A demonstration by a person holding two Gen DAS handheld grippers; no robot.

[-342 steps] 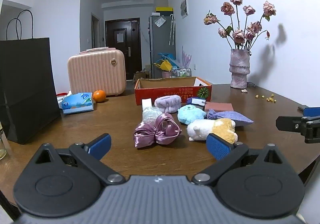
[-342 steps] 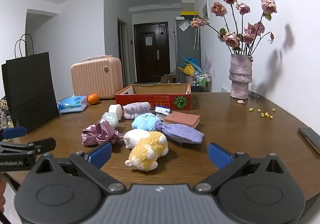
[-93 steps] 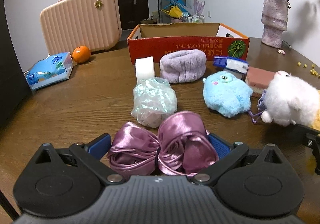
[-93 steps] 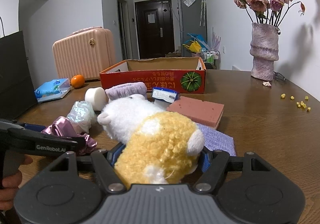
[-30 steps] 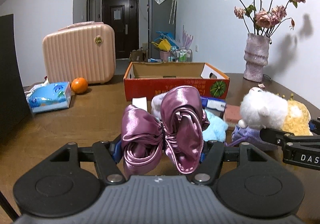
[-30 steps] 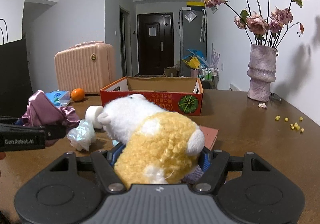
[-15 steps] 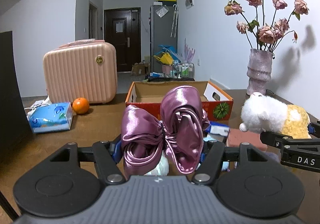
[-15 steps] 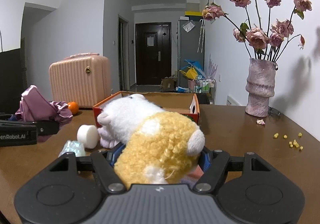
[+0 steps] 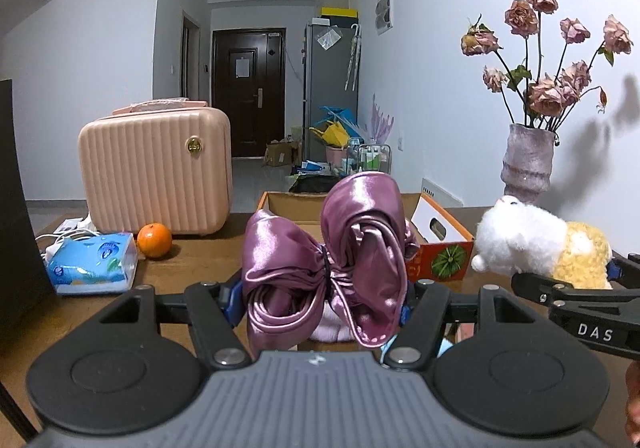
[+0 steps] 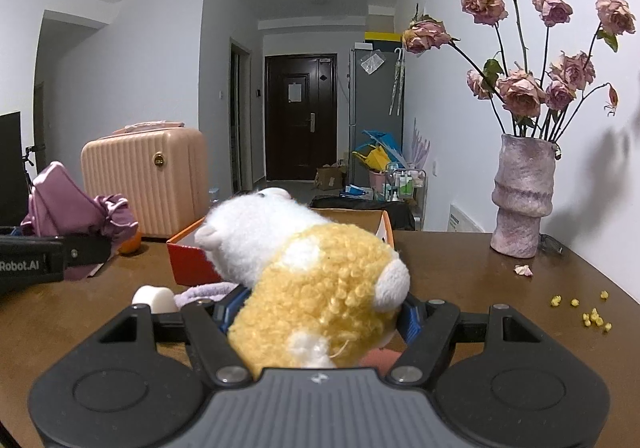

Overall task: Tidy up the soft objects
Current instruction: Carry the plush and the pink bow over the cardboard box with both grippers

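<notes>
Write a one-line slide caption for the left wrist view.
Left hand-held gripper clamps a purple satin bow above the table, facing the orange cardboard box.

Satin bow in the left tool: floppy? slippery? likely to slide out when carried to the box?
Probably floppy: the purple satin bow bulges and droops past the left tool that clamps it. Its glossy sheen suggests slippery fabric, so it may creep. The gathered knot sits between the pads, which likely helps. It looks light.

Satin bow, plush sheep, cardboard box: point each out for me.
satin bow (image 9: 324,260), left wrist view, on its gathered centre.
plush sheep (image 10: 316,288), right wrist view, on its yellow body.
cardboard box (image 9: 440,256), left wrist view, on its orange front wall.
</notes>
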